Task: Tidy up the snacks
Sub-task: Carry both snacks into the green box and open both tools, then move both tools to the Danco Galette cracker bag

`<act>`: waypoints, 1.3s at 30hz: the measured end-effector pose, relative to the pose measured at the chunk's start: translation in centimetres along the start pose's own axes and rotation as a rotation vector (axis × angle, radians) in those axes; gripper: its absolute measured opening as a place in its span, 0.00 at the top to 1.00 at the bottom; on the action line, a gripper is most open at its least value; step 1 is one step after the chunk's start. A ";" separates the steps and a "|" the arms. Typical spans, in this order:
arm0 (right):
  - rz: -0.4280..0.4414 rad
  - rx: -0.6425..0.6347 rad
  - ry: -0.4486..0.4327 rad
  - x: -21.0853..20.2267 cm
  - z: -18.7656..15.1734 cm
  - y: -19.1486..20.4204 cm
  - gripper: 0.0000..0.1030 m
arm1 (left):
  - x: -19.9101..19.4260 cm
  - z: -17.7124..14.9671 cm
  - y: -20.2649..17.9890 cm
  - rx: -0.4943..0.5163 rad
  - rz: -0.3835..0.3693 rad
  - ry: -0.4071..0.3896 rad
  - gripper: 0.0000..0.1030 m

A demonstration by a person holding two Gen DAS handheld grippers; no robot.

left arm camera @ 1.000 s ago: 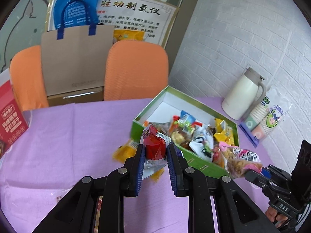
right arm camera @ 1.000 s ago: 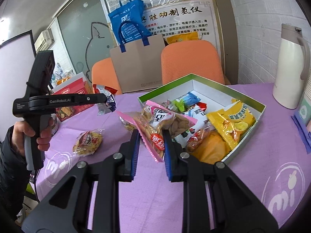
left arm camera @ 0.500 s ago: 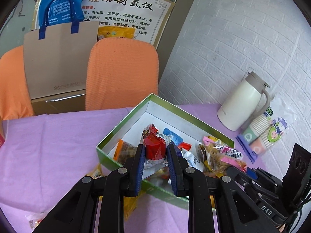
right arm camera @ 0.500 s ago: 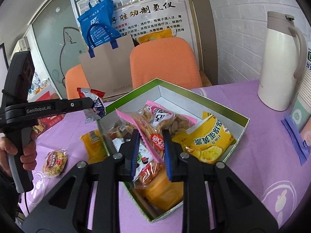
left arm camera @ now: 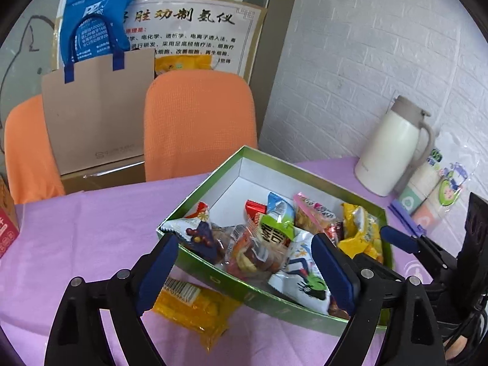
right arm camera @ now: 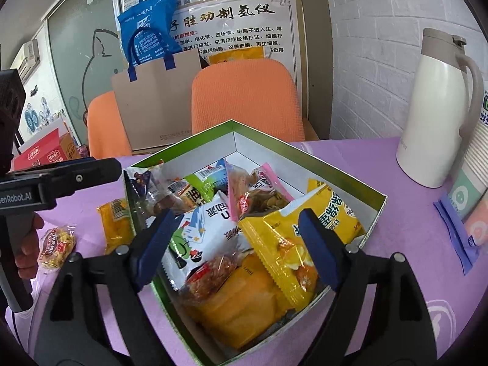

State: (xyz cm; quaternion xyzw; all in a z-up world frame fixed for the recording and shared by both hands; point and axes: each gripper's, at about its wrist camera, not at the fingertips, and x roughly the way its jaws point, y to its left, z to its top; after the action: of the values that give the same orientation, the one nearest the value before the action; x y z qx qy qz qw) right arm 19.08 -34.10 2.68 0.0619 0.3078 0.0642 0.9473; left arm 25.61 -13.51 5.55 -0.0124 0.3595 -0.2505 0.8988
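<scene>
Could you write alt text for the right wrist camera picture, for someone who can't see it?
An open right gripper hovers over a green box full of snack packets on a purple tablecloth; two more packets lie outside it.

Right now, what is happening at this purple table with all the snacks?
A person is sorting snack packets into a green box with two handheld grippers. The left gripper and right gripper both hover open over the box, holding nothing. Most packets lie inside. A yellow packet and a small red-and-yellow packet remain outside on the purple tablecloth, not yet collected.
</scene>
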 end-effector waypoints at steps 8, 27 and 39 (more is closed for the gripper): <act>0.024 -0.005 -0.042 -5.3 -0.2 3.0 0.08 | -7.7 -2.8 0.5 -0.078 0.028 -0.059 0.12; 0.174 -0.165 0.163 -6.4 -7.6 11.1 0.06 | -15.5 -19.0 7.4 -0.330 0.104 -0.018 0.12; 0.276 -0.212 0.263 -2.6 -8.5 16.4 0.06 | -16.3 -19.3 12.6 -0.427 0.102 -0.047 0.12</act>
State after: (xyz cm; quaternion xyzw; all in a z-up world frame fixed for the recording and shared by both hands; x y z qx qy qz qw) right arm 10.61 -17.74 -0.04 -0.0056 0.4087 0.2327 0.8825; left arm 8.55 8.00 -0.89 -0.1902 0.3833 -0.1226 0.8955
